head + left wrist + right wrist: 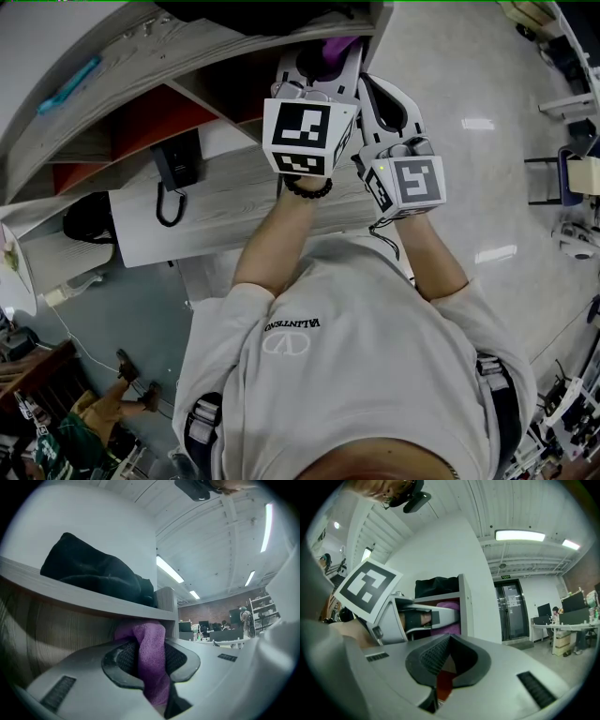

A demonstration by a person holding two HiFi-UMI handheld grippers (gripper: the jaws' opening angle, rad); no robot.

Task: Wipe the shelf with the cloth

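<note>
- The right gripper (pixel 449 645) hangs just beside the left one, short of the shelf (pixel 192 58). Its jaws are pressed together with nothing between them.
- The left gripper (pixel 151 649) reaches into the compartment at the shelf's end, its jaws clamped on the purple cloth (pixel 152 672).
- The cloth is pinched between the pads and bunches out past the tips, under the board above.
- A black bundle (pixel 96 573) lies on top of that board, against the end panel.
- A black telephone (pixel 174 169) sits in a lower bay, well apart.
</note>
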